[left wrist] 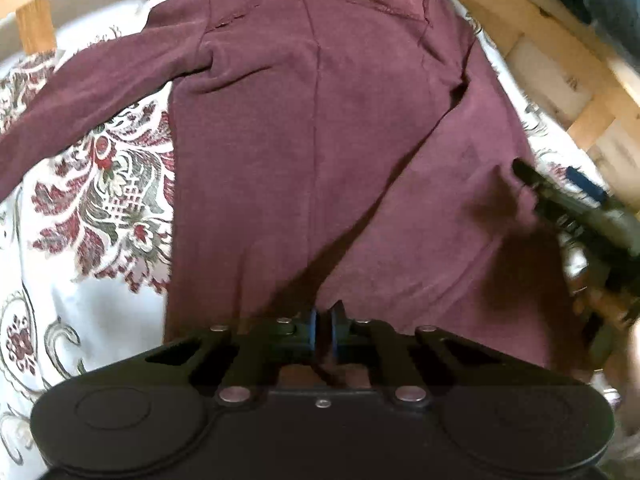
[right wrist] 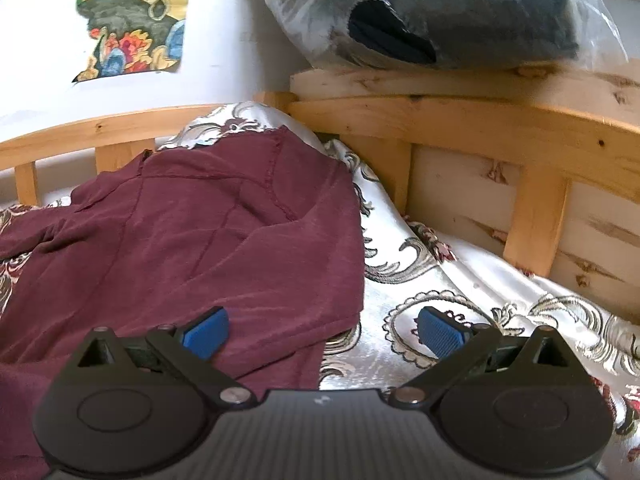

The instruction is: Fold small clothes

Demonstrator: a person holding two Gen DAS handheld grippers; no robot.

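Floral bedspread (left wrist: 80,280), one maroon shirt (left wrist: 320,140), two claws.

Soft daylight, with some motion blur and strong fisheye bending.
The white bedcover (right wrist: 472,280) shines with glare, the right gripper (left wrist: 568,200) is smeared, a dark shadow lies on the shirt (left wrist: 320,140), and the wooden rails (right wrist: 440,120) curve.

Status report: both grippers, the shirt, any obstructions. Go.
Left gripper shut at maroon shirt hem. Right gripper open, empty, straddling shirt's edge. One sleeve still spread on floral bedspread. Nothing obstructing.
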